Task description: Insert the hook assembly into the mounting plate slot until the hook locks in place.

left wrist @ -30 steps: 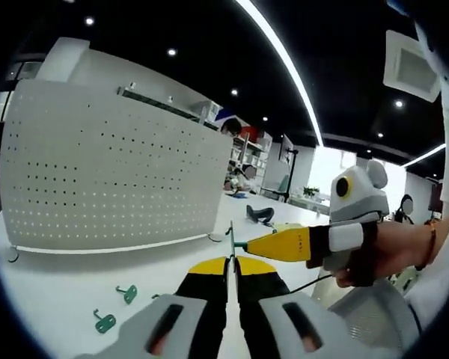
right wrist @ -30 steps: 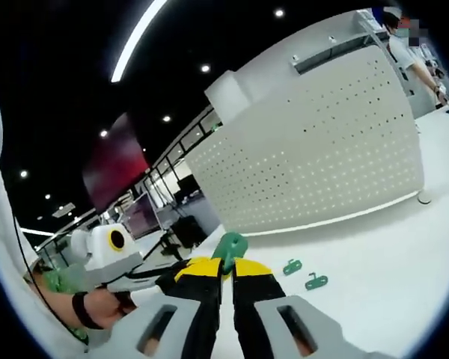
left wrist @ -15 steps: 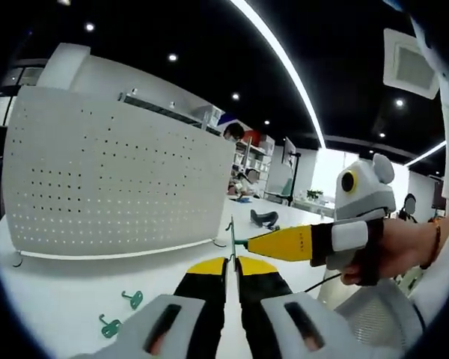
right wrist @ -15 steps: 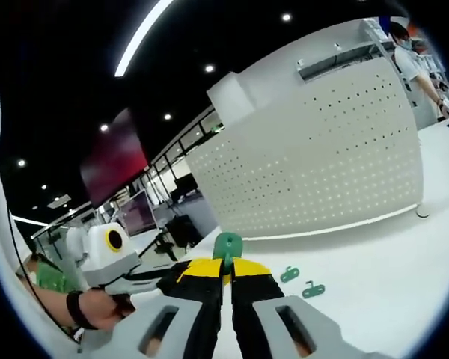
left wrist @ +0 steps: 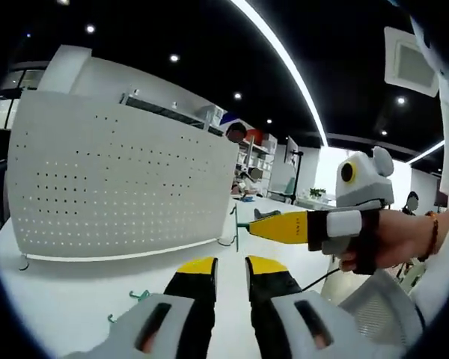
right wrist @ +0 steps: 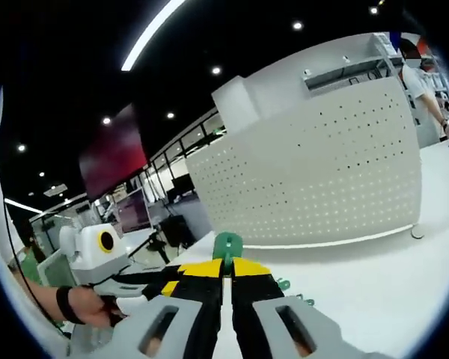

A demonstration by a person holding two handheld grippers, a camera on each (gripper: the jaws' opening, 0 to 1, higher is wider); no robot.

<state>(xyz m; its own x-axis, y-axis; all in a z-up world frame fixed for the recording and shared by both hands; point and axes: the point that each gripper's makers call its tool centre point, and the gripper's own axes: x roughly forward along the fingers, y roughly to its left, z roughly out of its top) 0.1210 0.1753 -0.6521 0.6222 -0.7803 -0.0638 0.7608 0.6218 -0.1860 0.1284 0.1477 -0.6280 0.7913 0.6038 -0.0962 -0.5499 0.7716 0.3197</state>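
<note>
Your left tool [left wrist: 230, 263] stands with its jaws a little apart and nothing between them, low in front of the pegboard [left wrist: 120, 187]. That board stands upright on the white table [left wrist: 67, 288], filling the left half of the left gripper view. Two spare green hooks [left wrist: 138, 296] lie on the table just in front of the board's lower edge, partly hidden behind your left tool.

To the right of the board, your right tool [left wrist: 243, 224] comes in from the side, held in your hand [left wrist: 382, 243], its yellow tips pinching a thin green hook [left wrist: 235, 224] that hangs edge-on near the board's right corner, clear of the holes.

In the right gripper view, your left tool [right wrist: 135, 283] sits low at the left. Your right tool [right wrist: 226, 263] has its jaws pressed together on the hook [right wrist: 227, 244], whose round green head rises above the yellow tips. The pegboard [right wrist: 314, 172] stands behind it, well apart. Spare hooks [right wrist: 284, 285] lie just right of the tips.
</note>
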